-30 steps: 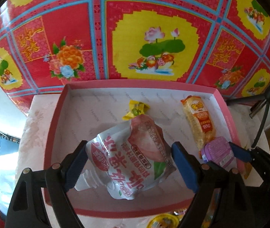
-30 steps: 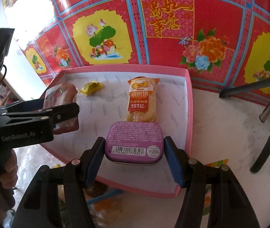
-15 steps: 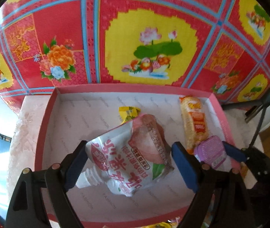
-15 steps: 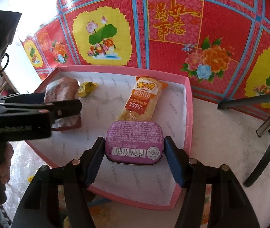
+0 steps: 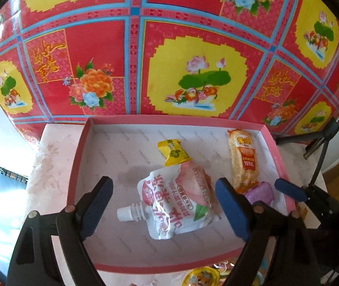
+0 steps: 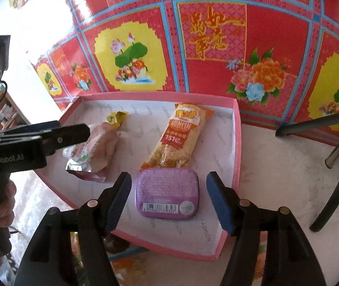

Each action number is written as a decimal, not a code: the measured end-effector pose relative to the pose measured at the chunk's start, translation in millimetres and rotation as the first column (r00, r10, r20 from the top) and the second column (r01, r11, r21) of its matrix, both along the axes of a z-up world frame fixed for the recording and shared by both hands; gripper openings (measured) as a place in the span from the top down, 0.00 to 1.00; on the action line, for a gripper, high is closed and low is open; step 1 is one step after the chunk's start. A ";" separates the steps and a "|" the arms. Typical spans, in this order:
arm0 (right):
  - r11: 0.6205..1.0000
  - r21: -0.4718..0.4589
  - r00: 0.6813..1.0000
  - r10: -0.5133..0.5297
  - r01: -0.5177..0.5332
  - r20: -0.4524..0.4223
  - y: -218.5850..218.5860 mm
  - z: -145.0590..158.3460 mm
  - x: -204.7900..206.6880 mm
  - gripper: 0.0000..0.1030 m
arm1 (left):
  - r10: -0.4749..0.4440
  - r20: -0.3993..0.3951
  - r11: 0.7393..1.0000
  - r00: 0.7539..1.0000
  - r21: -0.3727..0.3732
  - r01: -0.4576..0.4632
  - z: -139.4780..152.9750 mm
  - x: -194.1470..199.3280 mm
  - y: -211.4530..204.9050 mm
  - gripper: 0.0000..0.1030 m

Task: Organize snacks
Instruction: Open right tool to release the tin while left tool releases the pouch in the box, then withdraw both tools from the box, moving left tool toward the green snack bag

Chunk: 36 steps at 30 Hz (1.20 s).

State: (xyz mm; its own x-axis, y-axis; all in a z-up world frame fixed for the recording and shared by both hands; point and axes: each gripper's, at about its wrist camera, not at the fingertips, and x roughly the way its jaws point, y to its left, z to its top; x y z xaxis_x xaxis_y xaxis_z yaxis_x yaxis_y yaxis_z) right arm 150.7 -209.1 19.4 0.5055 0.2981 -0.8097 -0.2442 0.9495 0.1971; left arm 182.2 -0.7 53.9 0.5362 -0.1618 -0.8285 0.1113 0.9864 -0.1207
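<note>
While the right tongs (image 6: 168, 202) are opening, their blue pads stand clear on either side of the purple tin (image 6: 166, 194), which lies flat on the floor of the pink tray (image 6: 237, 143), barcode label toward the camera, near the tray's right wall and touched by neither pad. Just beyond the tin, with its near end touching or slightly overlapping the tin's far edge, lies the orange-and-yellow rice cracker packet (image 6: 180, 138), angled toward the tray's far wall. The left tongs (image 5: 163, 206) are released and spread wide above the white spouted pouch (image 5: 176, 205), which rests crumpled on the tray (image 5: 78, 157) floor with its cap pointing left; neither pad touches it. A small yellow candy wrapper (image 5: 174, 155) lies just beyond the pouch, at its far end. In the right wrist view the left tongs (image 6: 74, 133) appear from the side at the left edge, carried by a person's hand (image 6: 3, 202), with the pouch (image 6: 95, 150) beneath their tips and the candy wrapper (image 6: 115, 118) behind. The tray sits on a pale marbled desk (image 6: 276, 166), before a red, yellow and blue floral patterned backdrop (image 6: 217, 35). Dark tripod legs (image 6: 336, 155) stand on the desk to the right of the tray. More snack packaging (image 5: 202, 276) shows at the tray's near edge, too cropped to identify.
</note>
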 end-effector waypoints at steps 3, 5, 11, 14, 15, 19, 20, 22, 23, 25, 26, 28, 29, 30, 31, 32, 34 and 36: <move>1.000 0.004 1.000 -0.002 0.002 0.020 -0.8 6.6 -3.8 0.34 | 0.012 -0.008 1.000 1.000 -0.006 -0.012 3.6 -6.0 3.5 0.12; 1.000 0.008 1.000 -0.003 0.002 0.027 -0.8 10.3 -6.7 0.34 | 0.012 -0.016 1.000 1.000 -0.010 -0.012 4.9 -11.1 5.2 0.12; 1.000 0.014 0.999 -0.001 0.000 0.040 -0.6 18.7 -16.8 0.34 | 0.011 -0.020 1.000 1.000 -0.005 -0.012 12.6 -25.7 6.5 0.12; 1.000 0.017 0.999 -0.005 0.005 0.045 -1.0 21.6 -24.1 0.34 | 0.008 -0.021 1.000 1.000 -0.001 -0.008 14.6 -32.1 2.7 0.12; 1.000 0.019 0.999 -0.007 0.007 0.047 -1.4 23.0 -26.9 0.34 | 0.007 -0.021 1.000 1.000 0.000 -0.007 11.7 -31.9 -6.4 0.12; 1.000 0.023 0.998 -0.017 0.015 0.055 -4.9 27.2 -37.2 0.34 | -0.005 -0.025 1.000 1.000 0.001 0.005 10.9 -37.8 -18.1 0.12; 1.000 0.023 0.998 -0.021 0.020 0.055 -6.1 28.1 -40.1 0.34 | -0.007 -0.024 1.000 1.000 0.005 0.007 13.0 -41.4 -18.9 0.12; 0.999 0.025 0.998 -0.028 0.026 0.055 -8.1 29.2 -44.3 0.34 | -0.014 -0.022 1.000 1.000 0.003 0.014 14.1 -46.4 -21.6 0.12; 0.999 0.028 0.998 -0.031 0.030 0.055 -9.6 30.2 -47.2 0.34 | -0.017 -0.023 1.000 1.000 -0.004 0.017 14.6 -49.2 -22.5 0.12; 0.999 0.032 0.998 -0.038 0.036 0.054 -11.9 32.0 -51.8 0.34 | -0.018 -0.030 1.000 0.999 -0.013 0.018 15.5 -54.4 -23.7 0.12; 0.999 0.035 0.998 -0.041 0.039 0.053 -13.3 33.2 -54.7 0.34 | -0.019 -0.031 1.000 0.999 -0.016 0.018 15.6 -55.1 -24.0 0.12; 0.998 0.041 0.998 -0.043 0.041 0.053 -15.7 35.8 -61.0 0.34 | -0.021 -0.027 1.000 0.999 -0.020 0.020 17.6 -59.7 -24.9 0.12; 0.998 0.041 0.998 -0.045 0.043 0.054 -16.0 36.7 -63.4 0.34 | -0.023 -0.025 1.000 0.999 -0.019 0.022 18.7 -62.4 -25.7 0.12; 0.998 0.040 0.997 -0.046 0.044 0.056 -16.6 37.7 -66.0 0.34 | -0.025 -0.024 1.000 0.999 -0.016 0.025 19.8 -65.0 -26.8 0.12; 0.998 0.039 0.997 -0.048 0.046 0.058 -17.1 38.7 -68.8 0.34 | -0.026 -0.022 1.000 0.999 -0.013 0.026 20.5 -67.0 -27.5 0.12; 0.998 0.039 0.997 -0.050 0.047 0.059 -18.2 40.0 -72.6 0.34 | -0.028 -0.020 1.000 0.999 -0.011 0.028 21.4 -70.1 -28.5 0.12; 0.998 0.040 0.997 -0.052 0.049 0.058 -20.1 41.2 -77.4 0.34 | -0.033 -0.020 0.999 0.999 -0.013 0.033 21.8 -74.9 -29.6 0.12; 0.998 0.039 0.997 -0.054 0.052 0.057 -21.8 41.7 -82.9 0.34 | -0.037 -0.027 0.999 0.999 -0.013 0.037 20.8 -80.1 -30.5 0.12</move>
